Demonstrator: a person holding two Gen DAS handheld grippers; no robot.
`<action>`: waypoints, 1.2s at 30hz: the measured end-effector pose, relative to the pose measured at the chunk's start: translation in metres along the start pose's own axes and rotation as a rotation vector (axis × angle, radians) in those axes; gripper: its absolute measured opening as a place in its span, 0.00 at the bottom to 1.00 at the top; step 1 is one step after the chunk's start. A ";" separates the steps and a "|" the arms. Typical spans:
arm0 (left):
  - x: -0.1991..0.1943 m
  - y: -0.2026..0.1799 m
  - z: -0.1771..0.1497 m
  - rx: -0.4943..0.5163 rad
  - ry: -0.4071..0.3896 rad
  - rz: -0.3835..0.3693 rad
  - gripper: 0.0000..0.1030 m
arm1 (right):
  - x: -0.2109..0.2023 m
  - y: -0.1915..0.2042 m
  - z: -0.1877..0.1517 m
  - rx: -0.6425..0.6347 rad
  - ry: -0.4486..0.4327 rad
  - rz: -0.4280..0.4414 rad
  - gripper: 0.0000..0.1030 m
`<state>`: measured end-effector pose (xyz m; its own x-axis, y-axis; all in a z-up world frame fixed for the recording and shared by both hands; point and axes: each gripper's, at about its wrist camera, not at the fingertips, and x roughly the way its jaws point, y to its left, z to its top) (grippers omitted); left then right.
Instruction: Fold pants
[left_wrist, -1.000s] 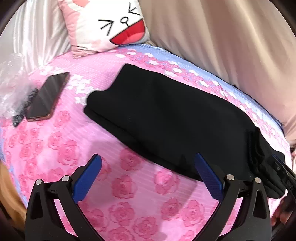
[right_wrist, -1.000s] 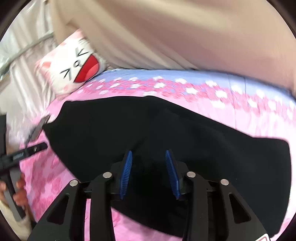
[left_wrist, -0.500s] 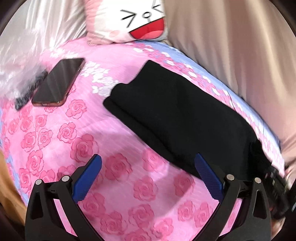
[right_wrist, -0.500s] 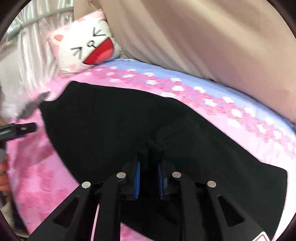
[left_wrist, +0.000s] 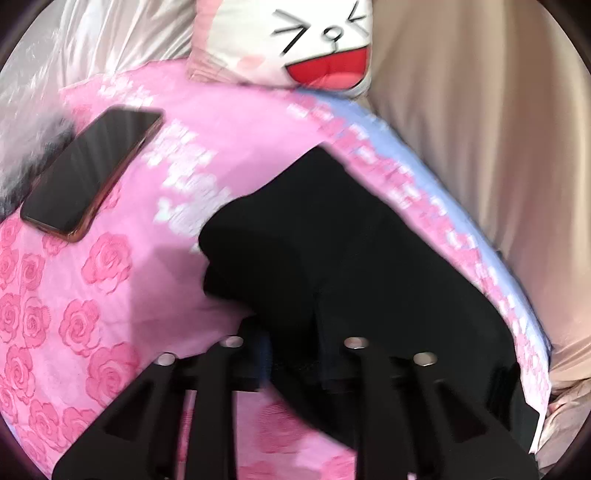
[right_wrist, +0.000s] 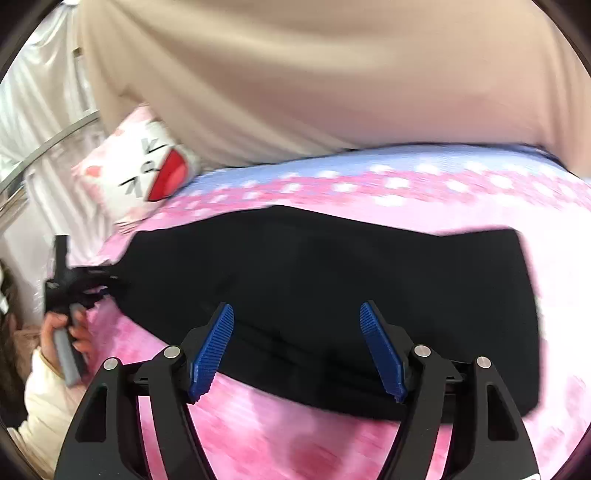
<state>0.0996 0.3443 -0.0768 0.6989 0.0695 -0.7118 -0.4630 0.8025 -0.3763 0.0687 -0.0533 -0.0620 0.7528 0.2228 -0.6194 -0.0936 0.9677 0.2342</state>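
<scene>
The black pants (left_wrist: 369, 266) lie folded lengthwise on the pink rose bedspread (left_wrist: 110, 280). My left gripper (left_wrist: 295, 354) is shut on the near edge of the pants at their left end; its pads are buried in the black cloth. In the right wrist view the pants (right_wrist: 332, 269) lie flat as a wide black band. My right gripper (right_wrist: 299, 350) is open and empty, its blue pads (right_wrist: 212, 347) hovering over the near edge of the pants. The left gripper shows there at the pants' left end (right_wrist: 74, 284), held by a hand.
A dark phone (left_wrist: 92, 170) lies on the bedspread at the left. A white cat-face pillow (left_wrist: 295, 40) sits at the back. A beige curtain (left_wrist: 480, 147) hangs behind the bed. Crinkled clear plastic (left_wrist: 26, 110) lies at the far left.
My left gripper moved onto the pants' left end and closed on the cloth. My right gripper let go of the bunched cloth, opened wide and drew back over the near edge.
</scene>
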 end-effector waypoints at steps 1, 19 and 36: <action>-0.010 -0.015 0.001 0.054 -0.042 0.018 0.15 | -0.005 -0.012 -0.003 0.023 -0.001 -0.018 0.67; -0.054 -0.209 -0.110 0.529 -0.036 -0.096 0.13 | -0.046 -0.121 -0.024 0.215 -0.058 -0.115 0.68; -0.085 -0.322 -0.233 0.843 0.140 -0.261 0.51 | -0.068 -0.175 -0.045 0.368 -0.088 -0.075 0.68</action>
<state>0.0629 -0.0582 -0.0333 0.6275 -0.2054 -0.7510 0.2947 0.9555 -0.0151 0.0044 -0.2322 -0.0939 0.8032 0.1261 -0.5823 0.1921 0.8704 0.4534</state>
